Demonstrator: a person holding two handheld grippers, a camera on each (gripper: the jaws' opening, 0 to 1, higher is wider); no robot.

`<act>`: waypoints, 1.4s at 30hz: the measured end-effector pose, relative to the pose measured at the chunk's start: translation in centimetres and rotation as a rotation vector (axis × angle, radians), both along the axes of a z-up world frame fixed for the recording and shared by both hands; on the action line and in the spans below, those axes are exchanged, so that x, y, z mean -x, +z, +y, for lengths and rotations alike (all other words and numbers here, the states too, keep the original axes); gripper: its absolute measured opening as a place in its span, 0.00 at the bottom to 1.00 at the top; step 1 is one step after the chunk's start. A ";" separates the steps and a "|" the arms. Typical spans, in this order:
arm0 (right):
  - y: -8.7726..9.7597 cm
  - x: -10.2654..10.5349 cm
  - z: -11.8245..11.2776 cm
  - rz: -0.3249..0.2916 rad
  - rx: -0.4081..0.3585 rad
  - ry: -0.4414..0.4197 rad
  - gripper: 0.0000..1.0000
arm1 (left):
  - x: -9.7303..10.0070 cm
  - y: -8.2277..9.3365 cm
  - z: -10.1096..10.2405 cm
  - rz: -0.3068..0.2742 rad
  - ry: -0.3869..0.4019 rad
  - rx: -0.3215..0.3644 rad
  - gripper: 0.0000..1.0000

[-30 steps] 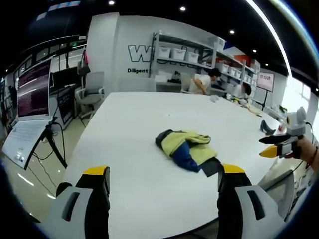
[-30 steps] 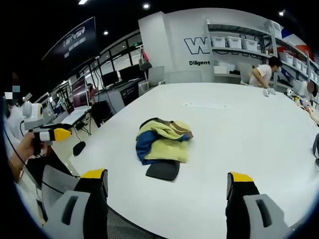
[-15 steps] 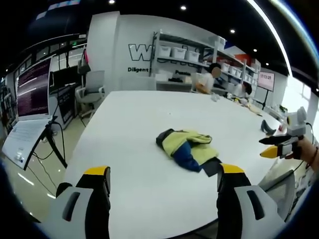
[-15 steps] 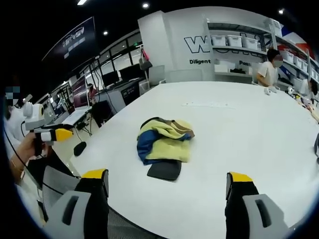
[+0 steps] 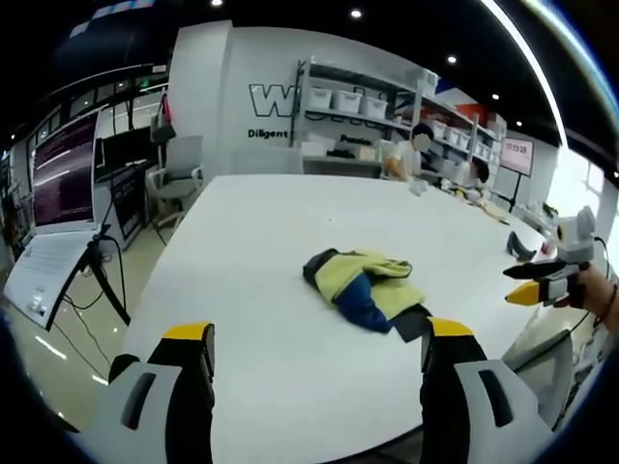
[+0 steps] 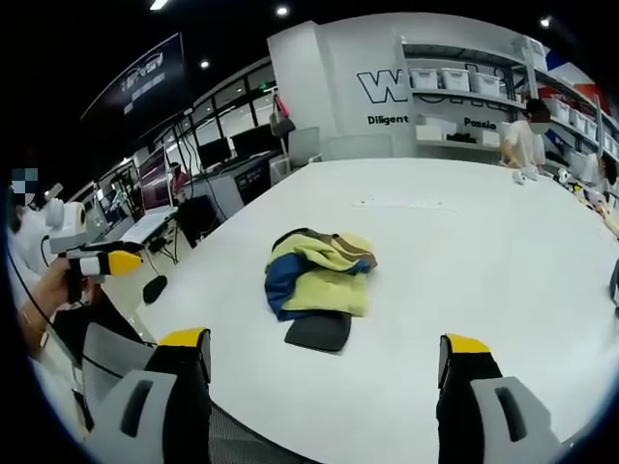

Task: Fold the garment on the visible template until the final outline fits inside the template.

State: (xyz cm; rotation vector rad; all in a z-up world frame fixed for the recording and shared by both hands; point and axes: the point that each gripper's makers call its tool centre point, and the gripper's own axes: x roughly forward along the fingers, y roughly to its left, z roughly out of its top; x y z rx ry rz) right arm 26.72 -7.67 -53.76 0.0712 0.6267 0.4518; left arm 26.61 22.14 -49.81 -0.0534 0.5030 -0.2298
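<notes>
Tools wide open — empty, garment untouched

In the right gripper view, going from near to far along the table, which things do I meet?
Dark pad → crumpled yellow and blue garment → pale strip lying flat on the table → shelves with white bins behind it.

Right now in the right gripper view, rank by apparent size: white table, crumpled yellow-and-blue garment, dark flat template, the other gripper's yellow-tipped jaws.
1. White table
2. Crumpled yellow-and-blue garment
3. Dark flat template, partly under the garment
4. Left gripper, at the view's left edge; distortion there makes its rank against the template unsure.
</notes>
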 end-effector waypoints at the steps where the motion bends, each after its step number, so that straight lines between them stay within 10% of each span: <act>1: 0.0 -0.1 0.0 -0.001 0.002 0.001 0.97 | 0.0 0.0 0.0 0.001 0.001 0.002 0.85; 20: 0.2 -1.8 1.0 -0.006 -0.019 0.017 0.95 | -1.4 -0.4 -0.4 0.017 -0.009 0.003 0.83; 42: -0.7 -8.5 2.2 0.003 -0.017 0.042 0.92 | -8.0 -2.1 -1.2 0.044 -0.014 0.026 0.80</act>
